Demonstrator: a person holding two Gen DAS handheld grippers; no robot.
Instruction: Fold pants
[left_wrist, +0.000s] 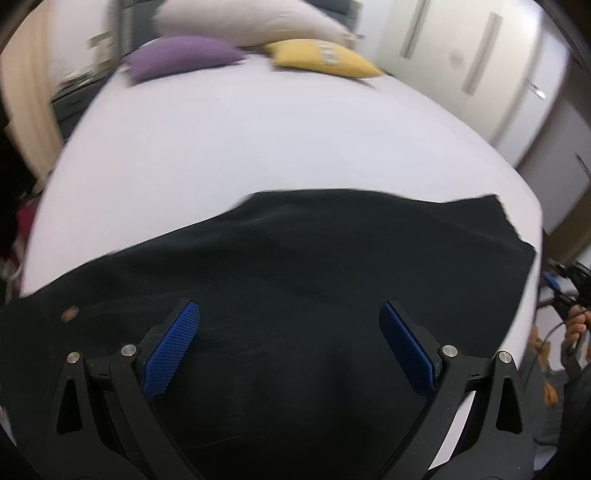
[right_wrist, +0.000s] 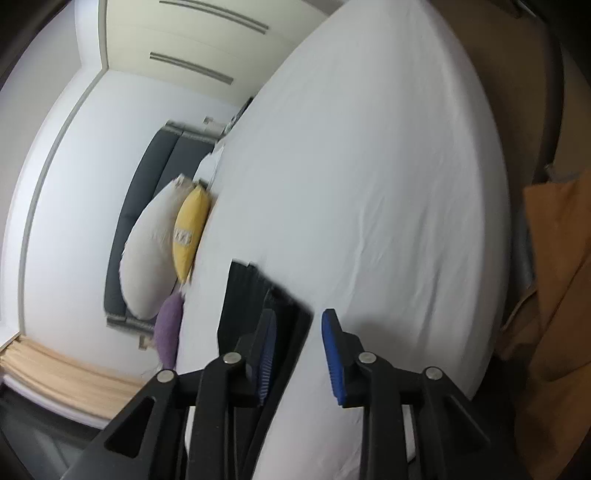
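Observation:
Black pants (left_wrist: 295, 266) lie spread flat on a white bed (left_wrist: 240, 140), filling the lower half of the left wrist view. My left gripper (left_wrist: 290, 314) hovers just above them with its blue-padded jaws wide apart and nothing between them. In the right wrist view, tilted sideways, one end of the pants (right_wrist: 258, 295) lies on the white sheet (right_wrist: 369, 166). My right gripper (right_wrist: 297, 325) is open, with the edge of the black cloth lying in the gap between its jaws, not clamped.
A purple pillow (left_wrist: 181, 57), a yellow pillow (left_wrist: 325, 57) and a large off-white pillow (left_wrist: 243, 22) sit at the head of the bed. White wardrobe doors (left_wrist: 472, 55) stand beyond the bed. Tan fabric (right_wrist: 554, 295) hangs beside the bed.

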